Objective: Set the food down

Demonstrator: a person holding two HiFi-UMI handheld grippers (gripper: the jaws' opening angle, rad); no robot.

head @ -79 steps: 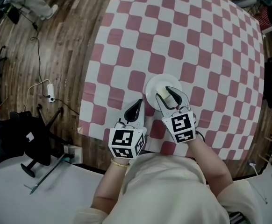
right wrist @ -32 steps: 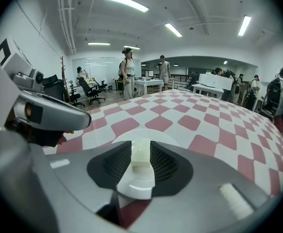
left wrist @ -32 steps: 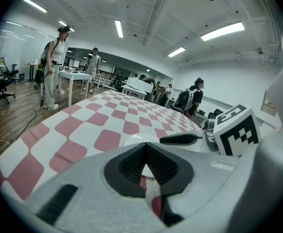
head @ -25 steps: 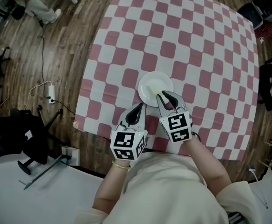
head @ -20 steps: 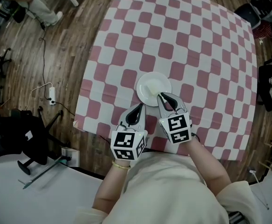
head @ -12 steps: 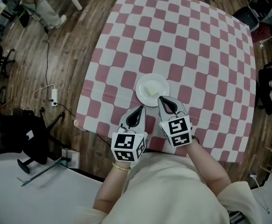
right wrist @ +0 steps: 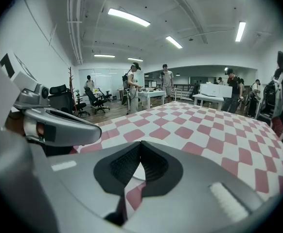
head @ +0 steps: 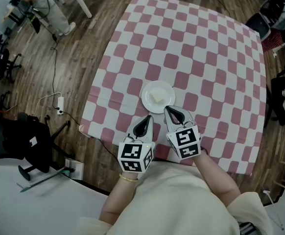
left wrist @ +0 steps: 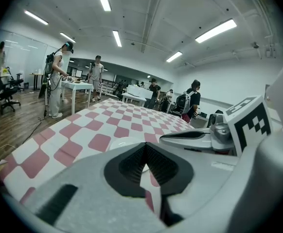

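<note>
So the food (head: 156, 97), a pale little chunk, sits on the white plate (head: 144, 98) in the lower middle of the head view, and neither gripper is touching it. The left gripper (head: 146, 118) has its jaws pressed together with nothing in them, and so does the right gripper (head: 168, 108). Both tips hang just below the plate's lower rim, the right one closer to it.

I'd say the set-down is basically done and this is the backing-off bit. The next move just calls for pulling both grippers clear toward the bottom of the frame without nudging the plate.

Room-wise, the plate is fairly close to the bench's (head: 216, 58) lower edge, so I wouldn't want anything shoving it that way. Above and to the right there's loads of bare checkered cloth. Off the left edge it's wood floor with a cable (head: 54, 65) and a black chair (head: 15, 141), well away from the action.
</note>
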